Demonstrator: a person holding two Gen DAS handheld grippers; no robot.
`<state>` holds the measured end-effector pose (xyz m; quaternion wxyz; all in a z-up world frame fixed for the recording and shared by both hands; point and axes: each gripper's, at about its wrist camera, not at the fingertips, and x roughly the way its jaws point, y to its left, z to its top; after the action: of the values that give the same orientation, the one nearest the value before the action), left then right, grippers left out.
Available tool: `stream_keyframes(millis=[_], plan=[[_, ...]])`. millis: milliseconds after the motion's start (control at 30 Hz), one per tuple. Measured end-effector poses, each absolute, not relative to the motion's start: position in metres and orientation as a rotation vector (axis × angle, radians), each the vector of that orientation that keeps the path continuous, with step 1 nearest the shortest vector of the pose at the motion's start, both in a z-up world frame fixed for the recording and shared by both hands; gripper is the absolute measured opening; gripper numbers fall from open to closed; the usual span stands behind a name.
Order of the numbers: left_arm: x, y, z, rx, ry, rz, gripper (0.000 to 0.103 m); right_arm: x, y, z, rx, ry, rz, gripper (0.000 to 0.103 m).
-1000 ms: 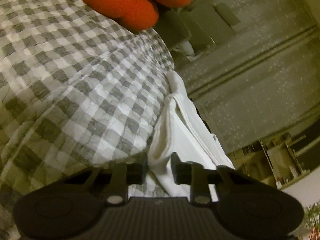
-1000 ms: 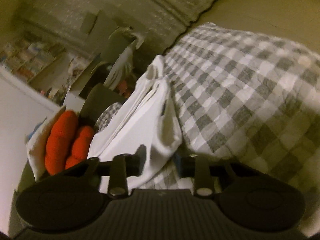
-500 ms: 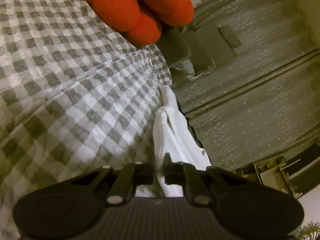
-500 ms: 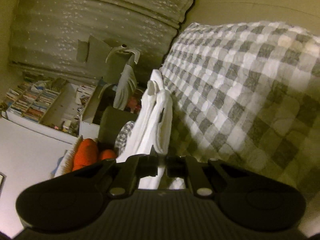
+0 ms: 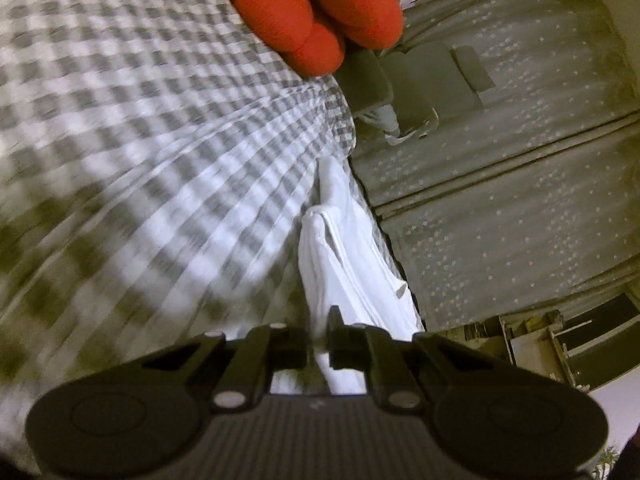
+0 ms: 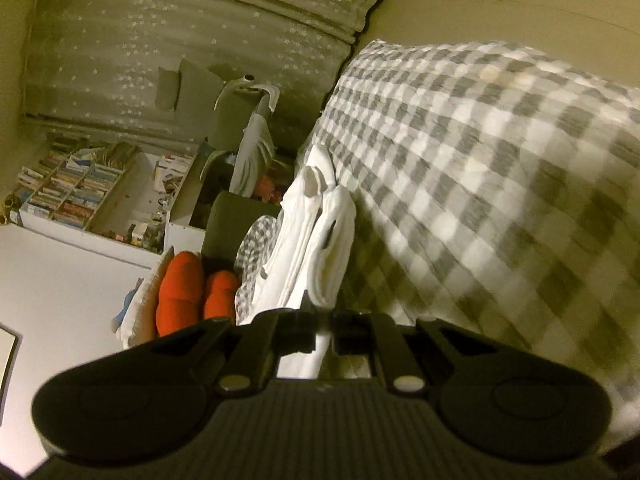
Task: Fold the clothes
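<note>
Left gripper (image 5: 318, 334) is pinched on one end of the white garment (image 5: 340, 264), which stretches along the edge of the grey-checked bedspread (image 5: 160, 152); right gripper (image 6: 326, 330) is pinched on the other end (image 6: 316, 240). Only the right wrist view shows the bookshelf (image 6: 76, 188). The left view shows orange-gloved fingers (image 5: 304, 8) large at top; the right view shows them small (image 6: 180, 292). A second ago both jaws stood apart around the cloth; bedspread now motion-blurred.

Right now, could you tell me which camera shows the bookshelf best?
The right wrist view: the bookshelf sits in plain sight at left, its rows of books clear. The left wrist view catches only shelving at its lower right edge, too dim to read.
</note>
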<state>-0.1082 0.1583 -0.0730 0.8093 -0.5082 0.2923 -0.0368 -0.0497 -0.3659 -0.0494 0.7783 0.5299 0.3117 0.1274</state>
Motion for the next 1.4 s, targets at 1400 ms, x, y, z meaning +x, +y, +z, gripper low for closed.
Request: stream_keyframes(millis=[1400], plan=[[0.088,0.167,-0.073,-1.224,0.610,-0.029,0.009,0.147,-0.351,-0.041,1.141,0.678,0.322,0.013]])
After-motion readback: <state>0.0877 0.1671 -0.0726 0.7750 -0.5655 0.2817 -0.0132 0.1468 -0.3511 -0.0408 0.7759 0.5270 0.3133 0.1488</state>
